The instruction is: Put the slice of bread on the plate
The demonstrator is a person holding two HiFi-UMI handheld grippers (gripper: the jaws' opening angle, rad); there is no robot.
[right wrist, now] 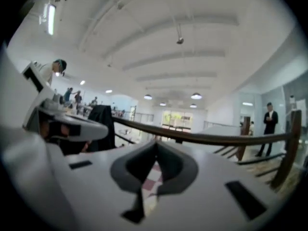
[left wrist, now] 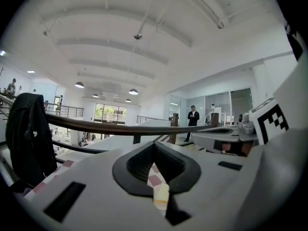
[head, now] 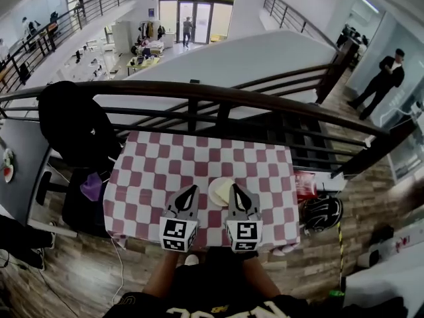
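A pale round plate (head: 220, 191) lies near the front edge of the table with the pink-and-white chequered cloth (head: 199, 161). I cannot make out the slice of bread on it from here. My left gripper (head: 191, 191) hangs just left of the plate and my right gripper (head: 234, 189) just right of it, both above the table. In the left gripper view the left gripper (left wrist: 154, 146) is shut with nothing between its tips. The right gripper (right wrist: 155, 144) in its own view is likewise shut and empty. Both point almost level, over the railing.
A dark handrail (head: 218, 95) runs behind the table with a stairwell beyond. A black jacket (head: 73, 121) hangs on a chair at the left. A black helmet (head: 322, 212) and a red packet (head: 305, 184) sit off the table's right side. A person (head: 383, 78) stands far right.
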